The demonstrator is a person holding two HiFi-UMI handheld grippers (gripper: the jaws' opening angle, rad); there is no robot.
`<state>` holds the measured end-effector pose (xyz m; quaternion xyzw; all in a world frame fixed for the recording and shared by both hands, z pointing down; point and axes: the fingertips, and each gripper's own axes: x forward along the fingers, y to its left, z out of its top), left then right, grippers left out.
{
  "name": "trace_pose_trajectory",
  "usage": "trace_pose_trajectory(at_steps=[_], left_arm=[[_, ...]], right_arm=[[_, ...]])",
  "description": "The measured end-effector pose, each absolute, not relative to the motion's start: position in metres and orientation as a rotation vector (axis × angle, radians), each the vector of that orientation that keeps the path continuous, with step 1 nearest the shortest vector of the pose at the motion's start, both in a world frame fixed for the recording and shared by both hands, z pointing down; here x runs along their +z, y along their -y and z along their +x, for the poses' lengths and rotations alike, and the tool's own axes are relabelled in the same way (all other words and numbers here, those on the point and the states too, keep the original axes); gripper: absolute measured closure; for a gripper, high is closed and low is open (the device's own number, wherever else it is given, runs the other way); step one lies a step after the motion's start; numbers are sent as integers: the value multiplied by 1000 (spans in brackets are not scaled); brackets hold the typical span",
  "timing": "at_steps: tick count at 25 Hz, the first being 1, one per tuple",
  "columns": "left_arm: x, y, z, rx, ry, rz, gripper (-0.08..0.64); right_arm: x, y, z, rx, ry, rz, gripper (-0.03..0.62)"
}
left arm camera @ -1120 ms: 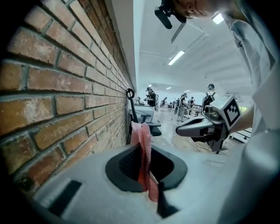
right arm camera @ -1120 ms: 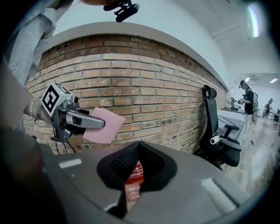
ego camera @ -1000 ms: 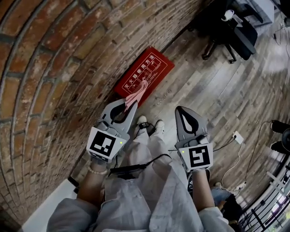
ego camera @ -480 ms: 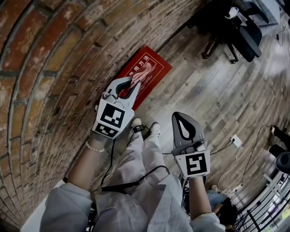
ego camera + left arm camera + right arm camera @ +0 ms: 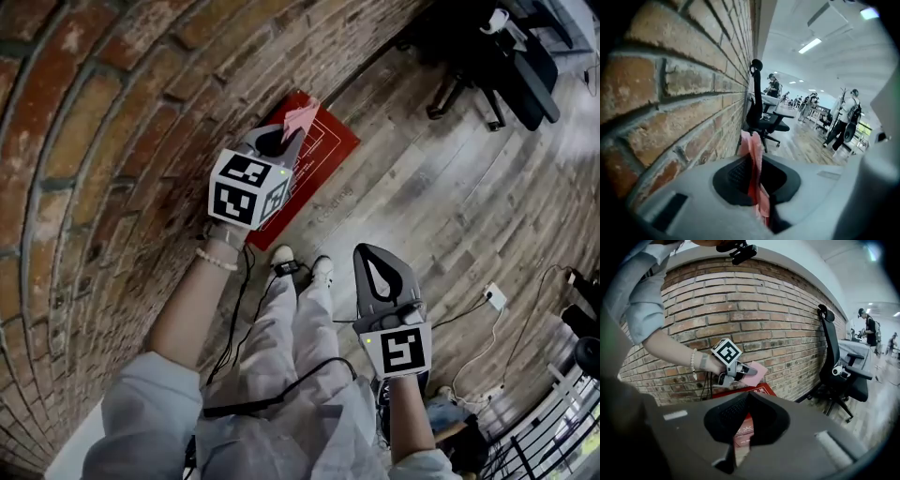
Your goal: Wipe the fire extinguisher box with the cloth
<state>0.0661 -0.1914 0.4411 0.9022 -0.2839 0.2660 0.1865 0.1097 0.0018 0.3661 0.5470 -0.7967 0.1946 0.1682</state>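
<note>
Red fire extinguisher box [image 5: 330, 155] sits on the wood plank floor [image 5: 450, 197] at the foot of the brick wall [image 5: 103, 141].

Head view: the left gripper [image 5: 284, 139] is held over the box, its jaws pinched on a pink cloth [image 5: 300, 117] that sticks out past the tips. Whether the cloth touches the box cannot be told. The right gripper [image 5: 374, 251] hangs well back from the box, jaws together with nothing in them. The person's shoes [image 5: 300, 264] lie between it and the box. A black office chair [image 5: 502, 66] stands far ahead of the right jaws. A white power strip [image 5: 493, 296] lies on the floor to their right.

Left gripper view: the left gripper [image 5: 751, 161] has its jaws clamped on the cloth [image 5: 751, 140], which rises upright beyond the tips. The brick wall [image 5: 670, 93] runs close along the left of the jaws. The chair [image 5: 761, 115] stands ahead of them, partly behind the cloth. People [image 5: 846, 117] stand far off to the right.

Right gripper view: the right gripper [image 5: 747, 394] has its tips meeting, empty. Just beyond them is the box [image 5: 762, 391], partly blocked by the jaws. Above it are the left gripper [image 5: 743, 369] and the cloth [image 5: 758, 372], in front of the brick wall [image 5: 787, 310]. The chair [image 5: 839, 366] stands right of the jaws.
</note>
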Motion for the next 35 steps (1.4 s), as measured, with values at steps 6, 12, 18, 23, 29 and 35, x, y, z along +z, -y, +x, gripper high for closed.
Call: trace_pose_trajectory(at_steps=[6,12,18,23,29,35], left_arm=[[467,224,89,588,816,2359,550],[493,248,102,466,878,2187,551],[514,265,105,321,940,2008,551],[530,272,106,277,981,1928,549],[550,276,102,209,1024,1806,549],[562,278,91,228,1069,1765,551]], right_arm=[[381,4,117,570,2263,1572,584],[396,9,122,591,2255,1540,584],[410,12,127,606,2244,1537,584],[418,13,122,625,2242,1534,584],[420,14,115,631,2257,1520,584],[423,18,114,644,2255,1527,584]])
